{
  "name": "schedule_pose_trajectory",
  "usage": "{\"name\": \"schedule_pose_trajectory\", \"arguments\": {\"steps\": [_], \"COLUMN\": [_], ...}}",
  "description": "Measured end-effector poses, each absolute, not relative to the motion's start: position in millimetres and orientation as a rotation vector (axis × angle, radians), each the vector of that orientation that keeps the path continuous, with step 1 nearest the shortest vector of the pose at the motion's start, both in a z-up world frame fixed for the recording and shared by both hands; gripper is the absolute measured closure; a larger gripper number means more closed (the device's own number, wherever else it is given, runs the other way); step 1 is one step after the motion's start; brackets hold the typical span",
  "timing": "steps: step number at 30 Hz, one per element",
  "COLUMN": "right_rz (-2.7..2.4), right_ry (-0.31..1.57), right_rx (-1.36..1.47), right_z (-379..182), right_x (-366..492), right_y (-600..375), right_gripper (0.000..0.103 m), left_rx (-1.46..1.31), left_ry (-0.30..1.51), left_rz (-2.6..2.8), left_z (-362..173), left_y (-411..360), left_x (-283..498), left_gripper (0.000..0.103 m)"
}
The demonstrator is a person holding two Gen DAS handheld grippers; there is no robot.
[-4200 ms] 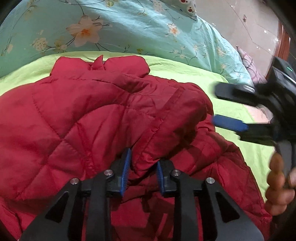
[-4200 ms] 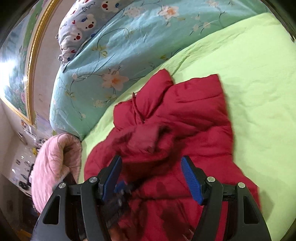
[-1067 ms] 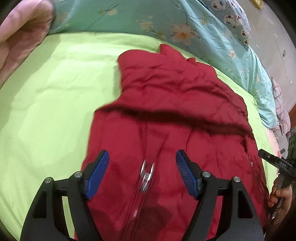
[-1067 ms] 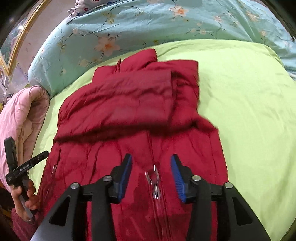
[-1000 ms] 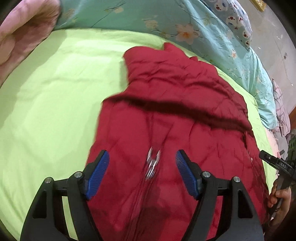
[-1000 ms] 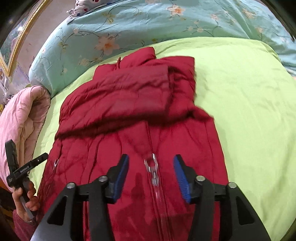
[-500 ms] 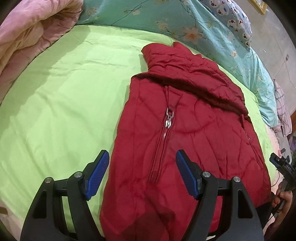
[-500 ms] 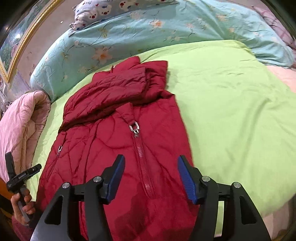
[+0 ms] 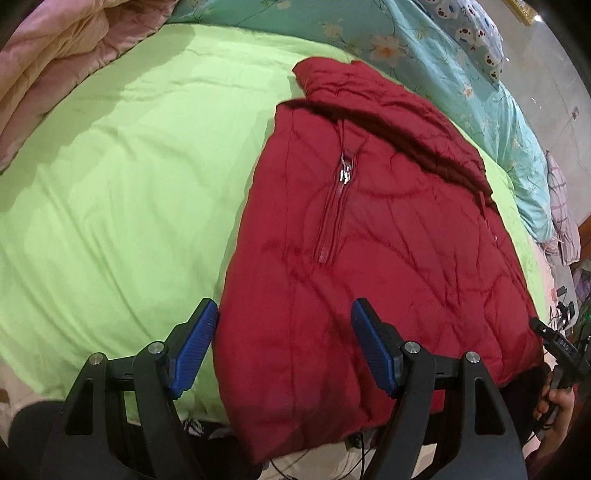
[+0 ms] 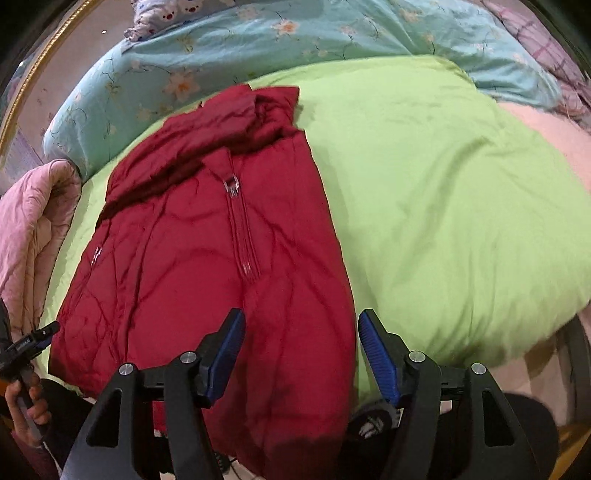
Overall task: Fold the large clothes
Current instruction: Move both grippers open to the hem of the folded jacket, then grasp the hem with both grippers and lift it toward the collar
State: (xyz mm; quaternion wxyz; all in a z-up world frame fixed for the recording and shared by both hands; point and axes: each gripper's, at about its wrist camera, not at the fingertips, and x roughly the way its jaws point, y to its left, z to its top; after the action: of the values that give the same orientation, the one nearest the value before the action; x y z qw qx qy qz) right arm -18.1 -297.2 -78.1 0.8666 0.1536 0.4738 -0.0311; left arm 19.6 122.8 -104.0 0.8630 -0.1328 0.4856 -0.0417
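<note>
A red quilted jacket (image 9: 369,229) lies front-up on the green bed cover (image 9: 129,177), its zipper (image 9: 345,173) closed and both sleeves folded across the chest near the collar. Its hem hangs over the near bed edge. My left gripper (image 9: 284,347) is open and empty, hovering over the jacket's lower left corner. In the right wrist view the same jacket (image 10: 207,251) shows, and my right gripper (image 10: 301,352) is open and empty above the hem's right corner. The right gripper also shows at the left wrist view's right edge (image 9: 554,343).
A teal floral quilt (image 10: 166,74) lies beyond the collar. A pink quilt (image 9: 48,66) is bunched at the bed's left side. A patterned pillow (image 9: 469,29) lies at the far end. Green cover (image 10: 443,206) stretches to the right of the jacket.
Both grippers pulled back toward the near bed edge, from over the chest to over the hem. Earlier the left gripper let go of a sleeve. The right gripper opened wider.
</note>
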Motion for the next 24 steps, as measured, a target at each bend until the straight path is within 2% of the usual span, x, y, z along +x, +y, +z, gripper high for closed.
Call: {"name": "schedule_pose_trajectory", "arguments": {"steps": [7,14,16,18,20,24], "right_rz": [-0.027,0.051,0.076,0.096,0.111,0.103], "right_ry": [1.018,1.023,1.013,0.990,0.980,0.994], "right_rx": [0.395,0.497,0.530,0.539,0.542,0.571], "right_z": [-90.4,-99.9,-100.8,-96.8,-94.0,-102.2], "right_x": [-37.9,-47.8,-49.9,-52.3,-53.0,-50.8], "right_y": [-296.2,-293.8,-292.6,-290.8,-289.6,-291.0], "right_gripper": [0.035,0.033,0.043,0.058,0.059,0.054], "left_rx": [-0.262,-0.306,-0.292,-0.283,-0.289,-0.326], "left_ry": [1.080,1.066,1.046,1.010,1.001,1.046], "left_rz": [-0.108,-0.139,-0.163,-0.184,-0.188,-0.180], "left_z": [-122.7,-125.3,-120.8,-114.5,-114.8,-125.9], "left_y": [112.6,106.4,100.7,96.1,95.6,101.2], "left_x": [0.0,-5.7,-7.4,-10.5,-11.0,-6.3], "left_gripper": [0.029,0.027,0.027,0.035,0.036,0.036]}}
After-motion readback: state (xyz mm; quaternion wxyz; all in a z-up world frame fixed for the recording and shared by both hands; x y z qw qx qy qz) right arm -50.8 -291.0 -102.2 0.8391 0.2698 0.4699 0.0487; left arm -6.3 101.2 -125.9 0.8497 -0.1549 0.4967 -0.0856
